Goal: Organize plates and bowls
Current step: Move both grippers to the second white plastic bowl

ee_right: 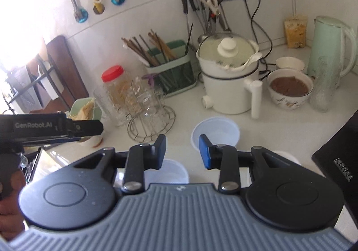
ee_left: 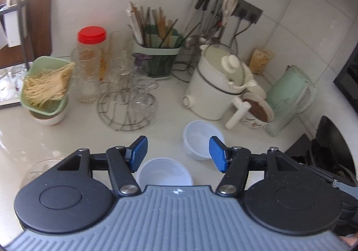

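Both tools, left [ee_left: 178, 153] and right [ee_right: 182, 150], spread wide above smooth round white bowls [ee_left: 202, 139].

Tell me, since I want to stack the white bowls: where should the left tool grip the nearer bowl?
Grip the near white bowl by its thin rim, coming from above. It sits upright and open on the counter, directly below the open left tool, so one finger can probably slip inside, one outside.

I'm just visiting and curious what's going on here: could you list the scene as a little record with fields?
Setting: white kitchen counter
Left tongs: open, empty
Right tongs: open, empty
Near item: white plastic bowl, upright, empty
Far item: second white plastic bowl, apart from the first
Behind: white lidded electric pot; patterned ceramic bowl of brown food
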`<state>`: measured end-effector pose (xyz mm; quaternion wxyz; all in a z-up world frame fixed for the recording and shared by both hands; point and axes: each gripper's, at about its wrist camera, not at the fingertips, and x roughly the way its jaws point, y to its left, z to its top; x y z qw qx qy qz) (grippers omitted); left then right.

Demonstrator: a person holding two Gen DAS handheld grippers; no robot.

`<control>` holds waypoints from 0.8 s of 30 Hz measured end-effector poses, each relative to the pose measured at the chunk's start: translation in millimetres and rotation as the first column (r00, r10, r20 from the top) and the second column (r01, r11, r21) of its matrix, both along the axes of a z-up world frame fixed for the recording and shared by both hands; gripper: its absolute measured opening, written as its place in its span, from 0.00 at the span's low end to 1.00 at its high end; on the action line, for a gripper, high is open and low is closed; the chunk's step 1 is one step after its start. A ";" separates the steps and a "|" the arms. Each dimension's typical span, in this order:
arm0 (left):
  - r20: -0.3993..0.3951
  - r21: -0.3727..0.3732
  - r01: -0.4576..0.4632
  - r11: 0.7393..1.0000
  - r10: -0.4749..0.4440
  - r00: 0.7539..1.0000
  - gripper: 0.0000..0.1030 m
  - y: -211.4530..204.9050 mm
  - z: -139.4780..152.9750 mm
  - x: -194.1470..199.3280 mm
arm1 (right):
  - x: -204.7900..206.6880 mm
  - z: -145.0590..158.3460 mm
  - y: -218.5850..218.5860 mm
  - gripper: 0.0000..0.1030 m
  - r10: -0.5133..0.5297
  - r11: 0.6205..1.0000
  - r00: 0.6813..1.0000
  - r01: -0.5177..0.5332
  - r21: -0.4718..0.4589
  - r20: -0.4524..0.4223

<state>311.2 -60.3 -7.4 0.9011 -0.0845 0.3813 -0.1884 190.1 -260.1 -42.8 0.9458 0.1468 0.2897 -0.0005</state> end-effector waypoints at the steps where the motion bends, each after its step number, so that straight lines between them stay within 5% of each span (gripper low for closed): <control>1: 0.006 -0.005 0.008 1.000 -0.008 1.000 0.65 -2.6 1.3 0.1 | -1.2 2.8 -3.1 0.35 -0.007 1.000 1.000 0.007 -0.004 0.010; 17: -0.009 -0.024 0.082 0.996 -0.082 0.997 0.65 -11.2 -6.1 -15.8 | -23.7 6.2 -18.0 0.35 -0.088 0.996 0.996 0.088 -0.012 0.020; 22: -0.011 -0.040 0.100 0.994 -0.100 0.995 0.65 -2.8 -4.1 -15.1 | -29.0 5.6 -13.0 0.77 -0.139 0.990 0.990 0.139 -0.013 0.026; 24: -0.013 -0.030 0.117 0.993 -0.117 0.993 0.65 -0.8 -4.5 -14.7 | -31.1 3.9 -10.1 0.78 -0.166 0.986 0.986 0.166 -0.019 0.020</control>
